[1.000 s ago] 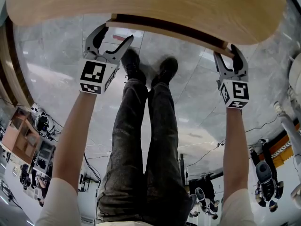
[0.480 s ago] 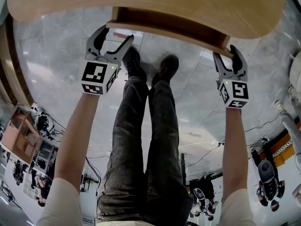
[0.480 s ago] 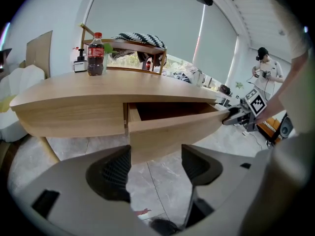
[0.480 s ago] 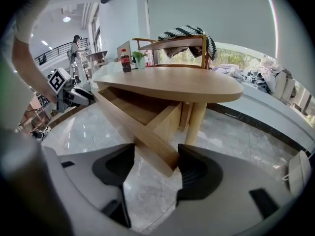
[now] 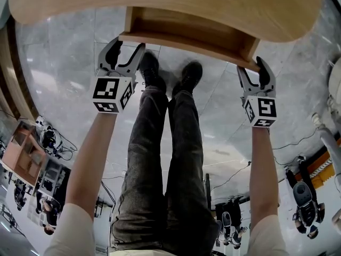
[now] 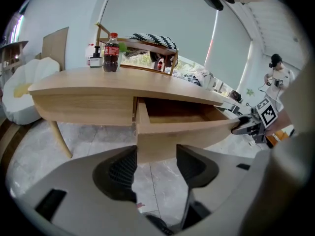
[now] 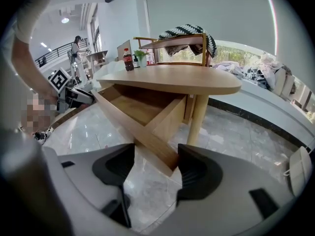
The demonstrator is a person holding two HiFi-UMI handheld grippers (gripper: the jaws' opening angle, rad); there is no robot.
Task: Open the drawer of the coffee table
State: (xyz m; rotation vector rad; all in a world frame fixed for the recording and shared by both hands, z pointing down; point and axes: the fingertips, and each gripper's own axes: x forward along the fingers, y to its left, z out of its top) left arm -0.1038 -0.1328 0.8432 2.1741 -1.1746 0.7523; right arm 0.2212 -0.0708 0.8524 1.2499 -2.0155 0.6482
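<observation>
1. The left gripper [image 5: 127, 47] has its jaws, which have just been closing, pinched on the left end of the drawer front [image 5: 181, 40].
2. The right gripper [image 5: 253, 68] has its jaws fairly wide, clamped on that front's right corner.
3. The drawer [image 5: 192, 26] stands partly out of the coffee table [image 5: 160, 1]; its back is hidden under the tabletop.
4. Far on the top stands a dark drink bottle [image 6: 111, 52], its label too small to read.
</observation>
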